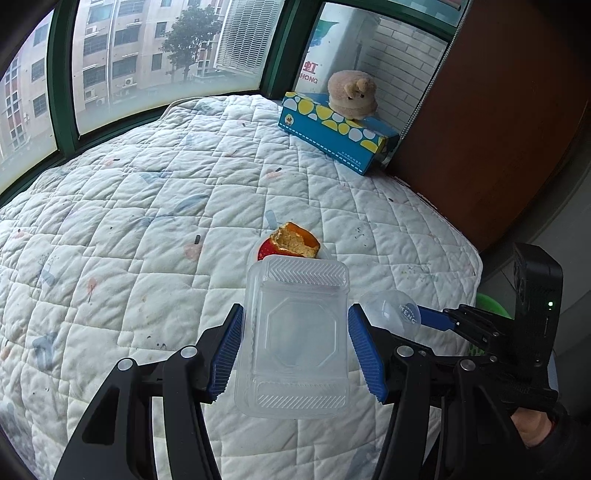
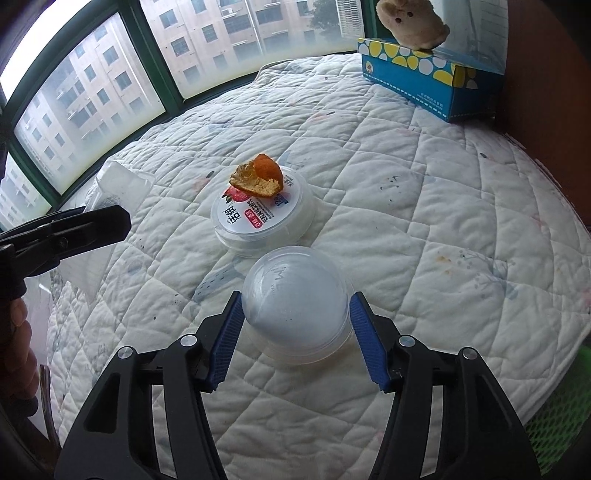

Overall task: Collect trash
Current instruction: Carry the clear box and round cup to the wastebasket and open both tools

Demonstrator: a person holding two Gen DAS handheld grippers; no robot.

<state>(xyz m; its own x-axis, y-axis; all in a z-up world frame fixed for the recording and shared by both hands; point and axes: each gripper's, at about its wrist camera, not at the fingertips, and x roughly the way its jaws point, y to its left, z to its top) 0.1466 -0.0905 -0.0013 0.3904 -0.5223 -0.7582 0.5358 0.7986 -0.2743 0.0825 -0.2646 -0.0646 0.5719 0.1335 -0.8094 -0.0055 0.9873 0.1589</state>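
A clear plastic clamshell tray (image 1: 295, 332) hangs over the quilted bed (image 1: 110, 240), and my left gripper (image 1: 295, 314) is shut on its sides. From the right wrist view the same tray (image 2: 118, 184) shows at the far left. My right gripper (image 2: 295, 299) is shut on a clear dome lid (image 2: 295, 306) that rests on the quilt (image 2: 424, 221); the dome (image 1: 391, 314) also shows in the left wrist view. Just beyond the dome, an orange peel (image 2: 258, 179) lies on a round plastic tub (image 2: 258, 221) with a red and white label. The peel (image 1: 295, 242) peeks over the tray's far edge.
A blue tissue box (image 2: 417, 70) with a plush toy (image 2: 410, 18) on it stands at the bed's far right corner. A brown wooden panel (image 1: 498, 129) borders the right side. Windows run along the far edge. A green mesh basket (image 2: 554, 417) sits below the bed's right edge.
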